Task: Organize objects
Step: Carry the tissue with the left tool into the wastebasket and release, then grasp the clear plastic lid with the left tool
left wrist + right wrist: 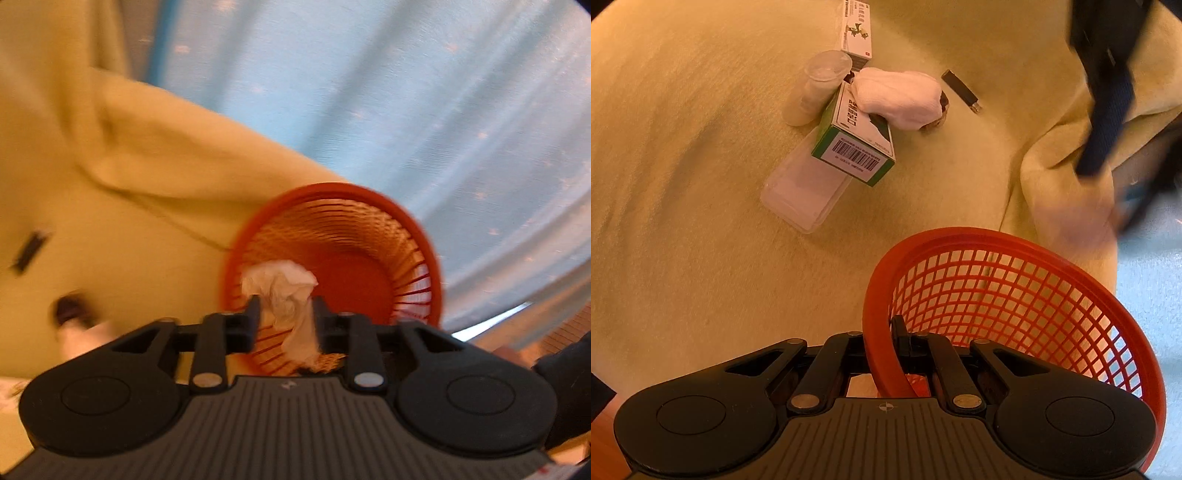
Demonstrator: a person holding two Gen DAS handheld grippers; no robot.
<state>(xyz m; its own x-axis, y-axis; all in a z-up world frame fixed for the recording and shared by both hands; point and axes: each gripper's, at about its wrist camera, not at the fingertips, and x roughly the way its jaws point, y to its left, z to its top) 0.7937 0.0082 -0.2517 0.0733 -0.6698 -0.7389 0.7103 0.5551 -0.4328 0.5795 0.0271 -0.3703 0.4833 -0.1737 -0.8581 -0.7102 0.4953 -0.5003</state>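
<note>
Crumpled tissue (286,295) pinched; mesh plastic basket (1015,288) rim clamped.

Both handheld grippers look alike — the left gripper (284,306) and right gripper (882,332) have matte black fingers, two round black side discs, silver pivot screws and a grey ribbed base with a small crosshair mark.

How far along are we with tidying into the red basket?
Nothing shows in the red basket yet. In hand: the left hand-held gripper pinches a crumpled tissue at its mouth; the right hand-held gripper clamps its rim. Left on the yellow blanket: green box, white cloth, plastic cup, clear case, black stick.
</note>
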